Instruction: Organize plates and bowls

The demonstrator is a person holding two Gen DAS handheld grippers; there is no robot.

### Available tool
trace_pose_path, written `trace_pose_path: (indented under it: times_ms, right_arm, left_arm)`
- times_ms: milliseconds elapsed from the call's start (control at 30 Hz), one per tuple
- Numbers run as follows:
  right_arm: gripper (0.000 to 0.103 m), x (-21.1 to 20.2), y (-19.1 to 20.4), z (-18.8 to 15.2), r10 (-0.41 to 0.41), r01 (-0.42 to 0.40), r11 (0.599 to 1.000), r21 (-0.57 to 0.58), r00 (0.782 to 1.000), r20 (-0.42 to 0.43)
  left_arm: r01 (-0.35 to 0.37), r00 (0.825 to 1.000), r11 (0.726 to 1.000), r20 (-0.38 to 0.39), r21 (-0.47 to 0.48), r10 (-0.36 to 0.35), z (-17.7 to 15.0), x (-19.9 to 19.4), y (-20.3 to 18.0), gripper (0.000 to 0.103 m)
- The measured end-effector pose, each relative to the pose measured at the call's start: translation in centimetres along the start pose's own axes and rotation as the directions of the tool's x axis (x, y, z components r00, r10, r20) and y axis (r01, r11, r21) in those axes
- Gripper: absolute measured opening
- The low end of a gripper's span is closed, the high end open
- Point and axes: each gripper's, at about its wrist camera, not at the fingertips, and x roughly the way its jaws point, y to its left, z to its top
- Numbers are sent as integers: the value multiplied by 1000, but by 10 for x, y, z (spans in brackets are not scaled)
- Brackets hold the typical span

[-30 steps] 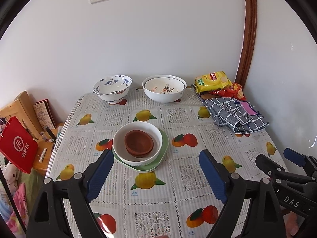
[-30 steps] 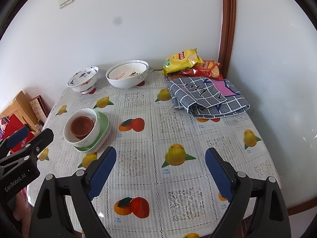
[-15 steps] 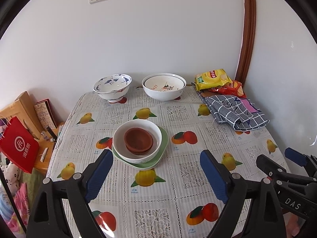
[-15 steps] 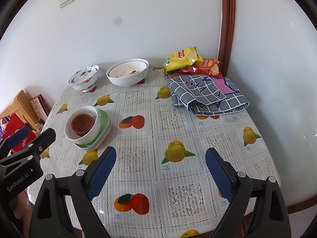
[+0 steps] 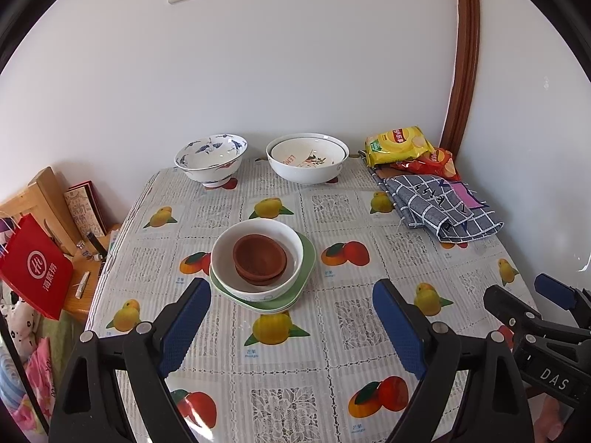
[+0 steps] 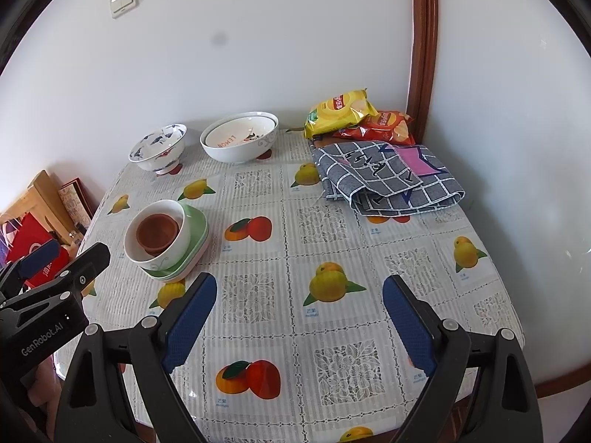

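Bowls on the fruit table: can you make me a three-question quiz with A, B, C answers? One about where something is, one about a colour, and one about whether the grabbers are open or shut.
1. Where is the small brown bowl?
A. Inside the white bowl on the green plates
B. On the checked cloth
C. Beside the snack bags

2. What colour is the pattern on the back-left bowl?
A. Green
B. Blue
C. Yellow

3. How are the left gripper and right gripper?
A. Both shut on a bowl
B. One is holding a plate
C. Both open and holding nothing

Answers:
1. A, the brown bowl sits nested in the white one, atop the green plates.
2. B, its white sides carry blue painted figures.
3. C, each pair of blue pads stands wide apart with only tablecloth showing between them.
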Motion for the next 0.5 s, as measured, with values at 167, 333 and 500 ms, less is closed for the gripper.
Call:
trace_pose_path:
  times_ms: [167, 333, 500]
  right_arm:
    - [91, -2, -1, 0, 17, -17, 1000, 9, 1000, -2]
    - [91, -3, -2, -1, 16, -16, 1000, 8, 1000, 0]
    - [91, -4, -2, 0, 14, -14, 1000, 11, 1000, 2]
  left_arm:
    - [5, 1000, 1000, 4, 5, -5, 0, -2, 0, 89]
    - [5, 1000, 1000, 2, 5, -5, 0, -4, 0, 89]
    - [4, 1000, 1000, -1, 5, -4, 0, -3, 0, 89]
